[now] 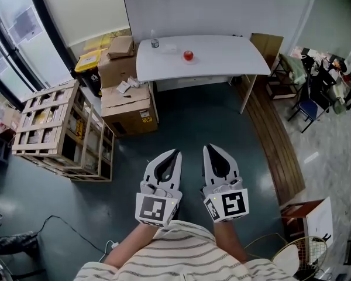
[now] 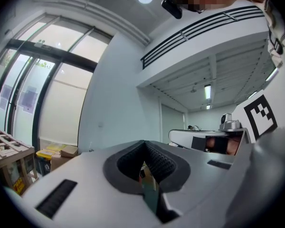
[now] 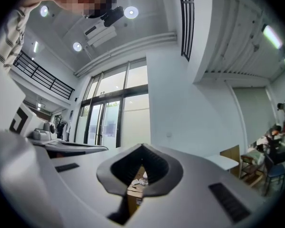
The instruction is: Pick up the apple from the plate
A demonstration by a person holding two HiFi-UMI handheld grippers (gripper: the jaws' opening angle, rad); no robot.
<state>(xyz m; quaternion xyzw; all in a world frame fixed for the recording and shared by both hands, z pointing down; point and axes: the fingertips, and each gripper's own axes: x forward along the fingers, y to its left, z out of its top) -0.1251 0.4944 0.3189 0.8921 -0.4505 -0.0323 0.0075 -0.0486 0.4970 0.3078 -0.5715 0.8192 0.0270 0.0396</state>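
Standing well short, you held left gripper [image 1: 175, 154] and right gripper [image 1: 207, 150] side by side, fingers of both closed, empty. Apple [image 1: 188, 55] sat untouched on the far surface [image 1: 234, 57], well apart. Approach and grasp not yet done.

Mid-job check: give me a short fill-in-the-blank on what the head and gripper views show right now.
1. The apple on the white table is ____ in colour.
2. The left gripper and the right gripper both have their jaws ____, with nothing between them.
3. In the head view, the cardboard boxes stand by the table's ____ end.

Missing words: red; shut; left.
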